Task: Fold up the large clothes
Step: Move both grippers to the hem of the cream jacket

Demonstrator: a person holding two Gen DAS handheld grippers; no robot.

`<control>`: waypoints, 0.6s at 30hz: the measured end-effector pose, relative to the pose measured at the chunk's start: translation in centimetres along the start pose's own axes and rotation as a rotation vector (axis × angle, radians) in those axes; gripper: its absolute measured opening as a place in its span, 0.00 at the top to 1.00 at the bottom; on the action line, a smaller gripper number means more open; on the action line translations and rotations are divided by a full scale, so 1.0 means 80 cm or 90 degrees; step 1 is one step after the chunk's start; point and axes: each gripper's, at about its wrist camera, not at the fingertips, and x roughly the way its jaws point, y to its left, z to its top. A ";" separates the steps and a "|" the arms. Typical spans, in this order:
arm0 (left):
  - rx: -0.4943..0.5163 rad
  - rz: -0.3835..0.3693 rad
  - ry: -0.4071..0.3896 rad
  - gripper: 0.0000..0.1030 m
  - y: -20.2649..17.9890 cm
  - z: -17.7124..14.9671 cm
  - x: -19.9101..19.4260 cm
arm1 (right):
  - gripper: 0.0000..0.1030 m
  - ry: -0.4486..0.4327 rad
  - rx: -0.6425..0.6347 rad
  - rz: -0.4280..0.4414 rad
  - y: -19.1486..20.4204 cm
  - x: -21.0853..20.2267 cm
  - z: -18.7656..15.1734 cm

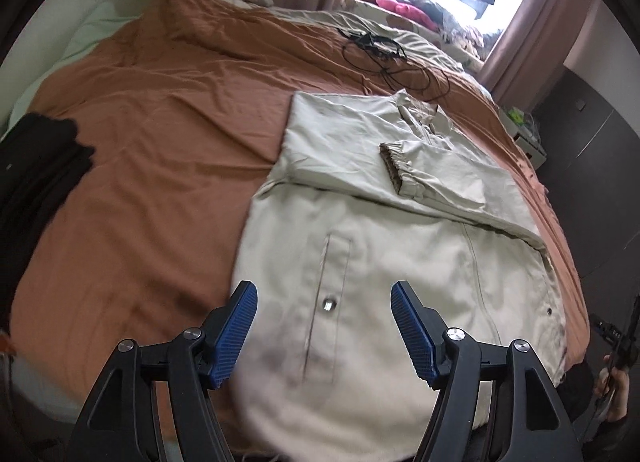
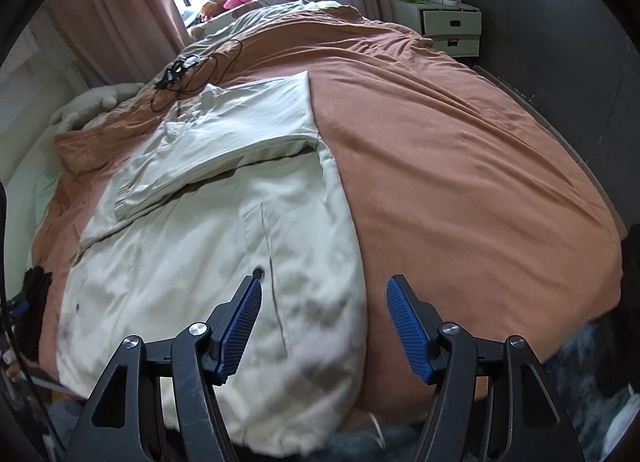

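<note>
We look across a bed (image 1: 160, 133) with a rust-orange cover, curtains and a bright window beyond its far edge

A beige jacket (image 1: 400, 270) lies flat on the bed, both sleeves folded across its chest, its hem reaching the near edge. Our left gripper (image 1: 324, 330) hangs above the hem with jaws wide and nothing between them; our right gripper (image 2: 322, 330) hangs over the jacket's side edge, its jaws also apart and empty. Dark clothes (image 1: 36, 181) sit at the bed's side edge, a black cable (image 1: 384, 57) near the far edge
</note>
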 end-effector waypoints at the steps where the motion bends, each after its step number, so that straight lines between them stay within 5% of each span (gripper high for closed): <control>1: -0.003 0.000 -0.003 0.31 0.004 -0.009 -0.008 | 0.37 -0.005 0.001 0.003 -0.003 -0.008 -0.007; 18: -0.080 -0.009 -0.062 0.31 0.067 -0.135 -0.087 | 0.37 -0.046 0.075 0.101 -0.053 -0.050 -0.124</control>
